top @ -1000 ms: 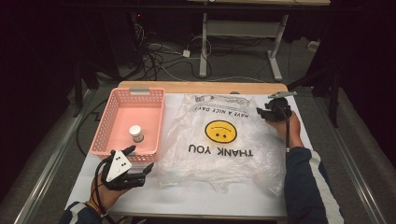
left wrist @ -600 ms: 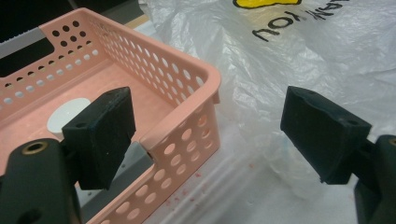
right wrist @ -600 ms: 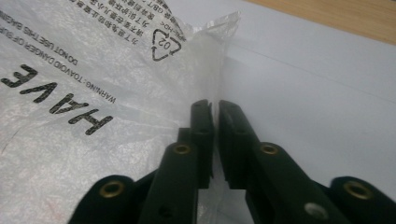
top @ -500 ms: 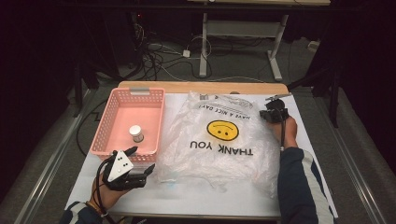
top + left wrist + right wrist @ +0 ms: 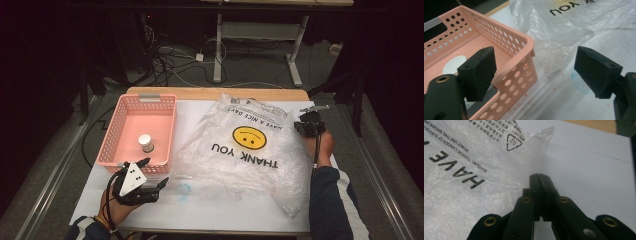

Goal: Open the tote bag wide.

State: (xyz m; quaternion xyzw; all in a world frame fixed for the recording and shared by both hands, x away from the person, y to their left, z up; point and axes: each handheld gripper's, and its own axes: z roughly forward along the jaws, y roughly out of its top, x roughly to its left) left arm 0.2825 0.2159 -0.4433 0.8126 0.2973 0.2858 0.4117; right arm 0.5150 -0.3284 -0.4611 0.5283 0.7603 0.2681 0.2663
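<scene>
Holding position at the near-left corner of the table, the left gripper rests with its jaws wide apart and nothing between them, just in front of the near-right corner of the pink perforated basket. In the left gripper view that basket corner sits beside the left jaw, and the near edge of the plastic bag lies a little beyond.

Step in hand, as judged: spreading or opening the bag, with the right gripper anchoring its far-right edge. The jaws there are pressed together; the right gripper view shows a peak of thin film rising from their tips, so they appear clamped on it.

The next move calls for the left gripper to reach the near-left bag edge and pinch one layer only.

The bag is translucent, crinkled and limp, printed with a yellow smiley and "THANK YOU", and covers the centre and right of the table. A small white-capped jar stands in the basket.
</scene>
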